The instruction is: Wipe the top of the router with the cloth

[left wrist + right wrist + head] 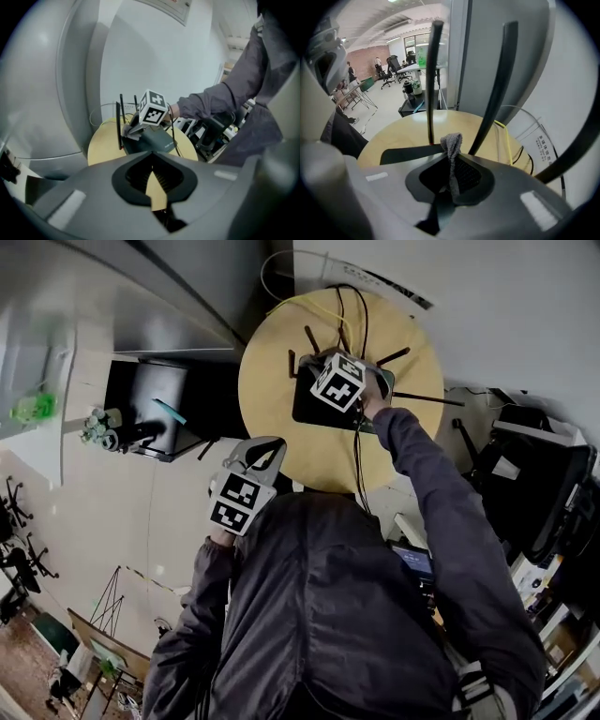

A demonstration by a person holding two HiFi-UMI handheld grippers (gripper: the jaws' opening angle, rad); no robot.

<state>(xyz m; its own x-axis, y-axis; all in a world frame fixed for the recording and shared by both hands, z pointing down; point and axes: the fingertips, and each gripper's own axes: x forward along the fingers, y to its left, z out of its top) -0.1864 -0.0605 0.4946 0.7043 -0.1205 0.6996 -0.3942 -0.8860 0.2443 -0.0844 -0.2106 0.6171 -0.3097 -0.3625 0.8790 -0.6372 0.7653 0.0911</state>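
Observation:
A black router (311,407) with several upright antennas (432,79) sits on a round yellow table (281,381). In the head view my right gripper (323,376) is over the router's top, mostly hidden under its marker cube. It is shut on a grey cloth (452,140), which sticks up from between the jaws just above the router's dark top (408,153). The left gripper view shows the router (159,140) with the cloth (132,134) held against it. My left gripper (262,451) hangs off the table's near left edge; its jaws (151,171) meet at the tip and hold nothing.
A yellow cable (281,306) loops round the back of the table and a black cable (357,456) runs off the front edge. A black cabinet (155,404) stands to the left, and a black office chair (544,474) and clutter to the right. A grey wall lies behind.

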